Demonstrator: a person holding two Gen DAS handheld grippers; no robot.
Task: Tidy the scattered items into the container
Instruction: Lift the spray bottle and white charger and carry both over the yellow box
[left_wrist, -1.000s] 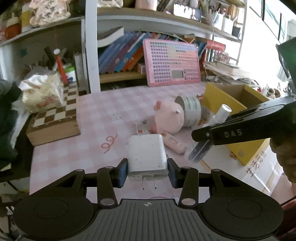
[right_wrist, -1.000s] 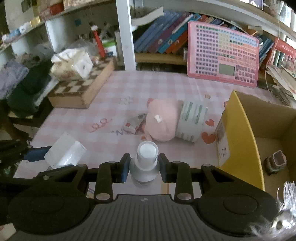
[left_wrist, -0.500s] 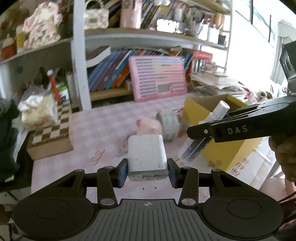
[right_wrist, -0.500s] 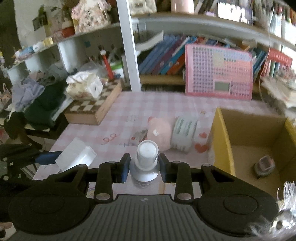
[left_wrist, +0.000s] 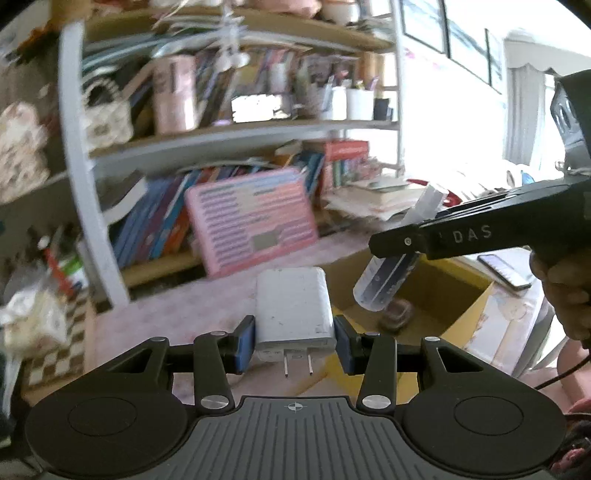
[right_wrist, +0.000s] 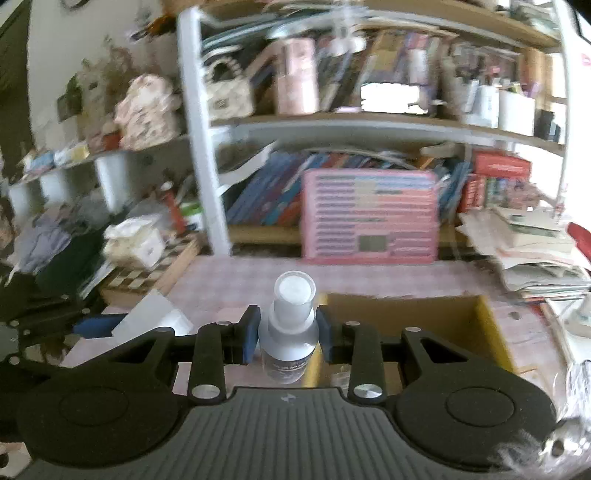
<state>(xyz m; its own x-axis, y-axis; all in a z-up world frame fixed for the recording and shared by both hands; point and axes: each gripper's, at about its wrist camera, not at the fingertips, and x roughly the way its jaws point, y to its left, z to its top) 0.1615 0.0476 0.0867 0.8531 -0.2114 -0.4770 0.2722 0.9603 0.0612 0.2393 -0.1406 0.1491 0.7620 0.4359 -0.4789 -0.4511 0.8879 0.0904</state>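
My left gripper (left_wrist: 294, 343) is shut on a white plug charger (left_wrist: 293, 309), prongs toward the camera, held in the air at the near left corner of the yellow cardboard box (left_wrist: 463, 321). My right gripper (right_wrist: 286, 332) is shut on a small clear spray bottle (right_wrist: 290, 334) with a white cap, above the box's left wall (right_wrist: 314, 363). In the left wrist view the right gripper (left_wrist: 439, 240) holds the bottle (left_wrist: 391, 275) over the open box. A small dark item (left_wrist: 397, 312) lies inside the box.
A pink calculator board (right_wrist: 369, 216) leans on the bookshelf behind the pink checked table (right_wrist: 236, 273). A chessboard box (right_wrist: 155, 271) with a tissue pack (right_wrist: 135, 242) stands at the left. Papers (right_wrist: 528, 240) pile at the right. A phone (left_wrist: 504, 271) lies beyond the box.
Both grippers have lifted and moved right toward the box with their items. The pink toy and tape roll have dropped out of view. The bottle now hangs over the box.
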